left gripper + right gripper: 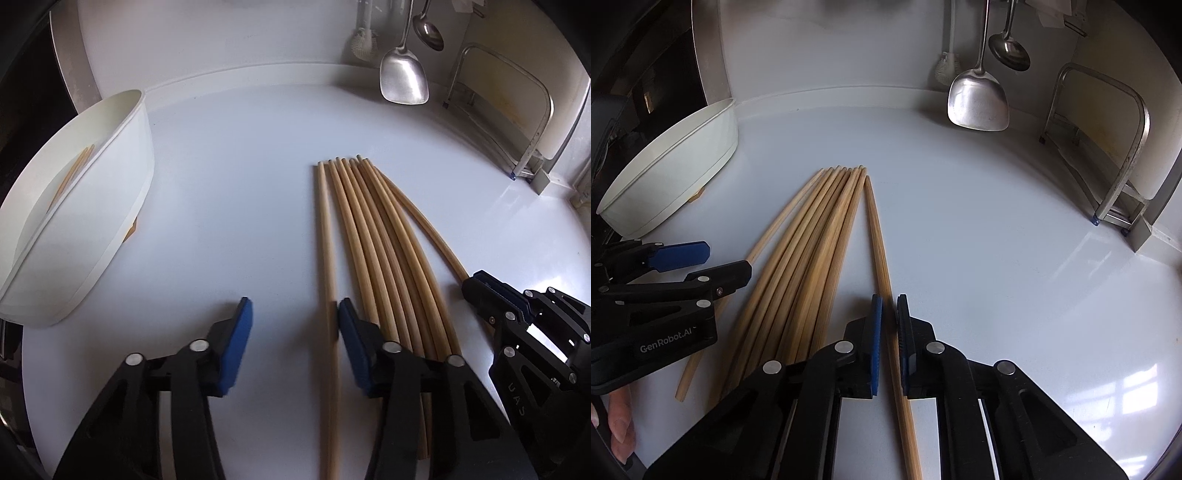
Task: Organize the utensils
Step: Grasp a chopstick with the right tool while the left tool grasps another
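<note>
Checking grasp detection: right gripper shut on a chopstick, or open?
Shut on it. The right gripper has its blue pads against both sides of the single tan wooden chopstick, which lies apart from the bundle.

"GenRobot.AI" stands on the left tongs (727, 266); the right tongs (476, 291) perhaps read "UAS".

Both views come to me in soft, cool daylight, moderately bright at the centre. On the right wrist view I see a window's pale reflection glaring off the glossy white desk (997, 221) at lower right. Shadows are faint and diffuse. The fisheye bends the chopsticks (373, 236) and the desk's back edge, and the corners fall to black. The left gripper (295, 343) shows slight motion blur on its blue pads; the rest is sharp.
</note>
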